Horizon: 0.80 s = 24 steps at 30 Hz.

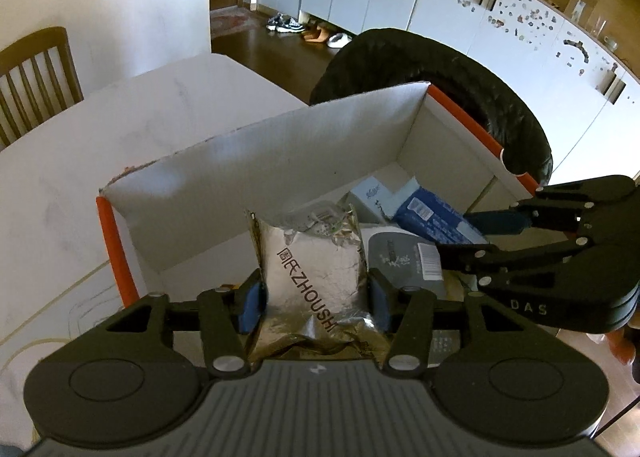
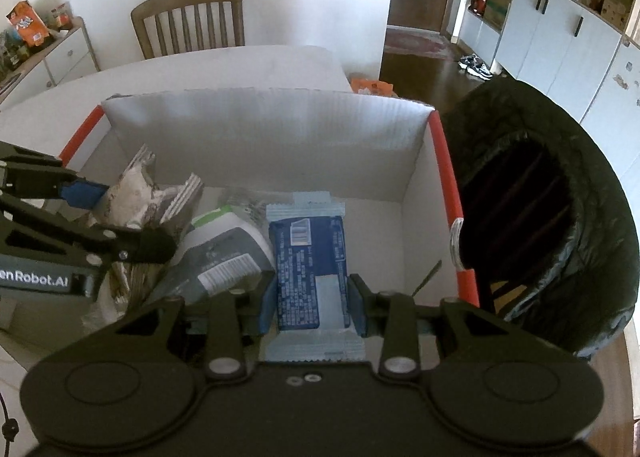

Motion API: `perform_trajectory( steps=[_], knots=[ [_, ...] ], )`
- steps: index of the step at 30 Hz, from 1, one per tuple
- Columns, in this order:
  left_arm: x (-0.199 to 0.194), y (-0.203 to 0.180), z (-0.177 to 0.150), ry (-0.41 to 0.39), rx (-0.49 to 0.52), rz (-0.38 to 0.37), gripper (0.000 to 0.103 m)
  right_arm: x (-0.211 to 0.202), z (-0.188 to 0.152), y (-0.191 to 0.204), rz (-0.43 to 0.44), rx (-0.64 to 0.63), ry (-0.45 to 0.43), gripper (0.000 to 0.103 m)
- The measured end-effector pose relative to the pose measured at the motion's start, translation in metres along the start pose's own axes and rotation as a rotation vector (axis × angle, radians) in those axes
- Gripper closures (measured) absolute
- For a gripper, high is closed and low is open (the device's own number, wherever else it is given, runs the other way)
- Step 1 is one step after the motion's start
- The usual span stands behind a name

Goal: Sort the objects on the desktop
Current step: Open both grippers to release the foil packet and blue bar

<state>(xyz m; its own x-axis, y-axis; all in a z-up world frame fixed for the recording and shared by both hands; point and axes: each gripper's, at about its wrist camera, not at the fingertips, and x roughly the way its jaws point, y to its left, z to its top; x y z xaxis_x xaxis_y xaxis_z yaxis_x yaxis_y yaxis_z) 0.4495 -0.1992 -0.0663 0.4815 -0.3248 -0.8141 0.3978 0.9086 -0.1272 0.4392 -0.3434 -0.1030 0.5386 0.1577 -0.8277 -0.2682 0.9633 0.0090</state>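
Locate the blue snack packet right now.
The blue snack packet sits between the right tongs over the white box, right of the grey-labelled bottle.

The left tongs (image 1: 314, 297) are clamped, blue pads (image 1: 251, 307) pressed inward. The right tongs (image 2: 313, 303) are likewise closed, reaching in beside them from the right.

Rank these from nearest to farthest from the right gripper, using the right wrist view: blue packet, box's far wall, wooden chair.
1. Blue packet: between the right gripper's fingers, inside the box.
2. Box's far wall: straight ahead, beyond the packet.
3. Wooden chair: behind the table, ahead and left, against the wall.
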Motion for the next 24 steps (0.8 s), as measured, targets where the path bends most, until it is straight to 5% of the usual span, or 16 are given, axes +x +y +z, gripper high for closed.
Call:
perform_trajectory(
  steps=[9, 24],
  knots=[
    [-0.002, -0.004, -0.001, -0.01, 0.013, -0.001, 0.03, -0.002, -0.001, 0.001, -0.023, -0.014, -0.003, 0.06],
    [-0.037, 0.005, -0.013, -0.073, -0.029, -0.022, 0.03, -0.038, -0.006, -0.003, 0.005, -0.009, -0.065, 0.038]
  ],
)
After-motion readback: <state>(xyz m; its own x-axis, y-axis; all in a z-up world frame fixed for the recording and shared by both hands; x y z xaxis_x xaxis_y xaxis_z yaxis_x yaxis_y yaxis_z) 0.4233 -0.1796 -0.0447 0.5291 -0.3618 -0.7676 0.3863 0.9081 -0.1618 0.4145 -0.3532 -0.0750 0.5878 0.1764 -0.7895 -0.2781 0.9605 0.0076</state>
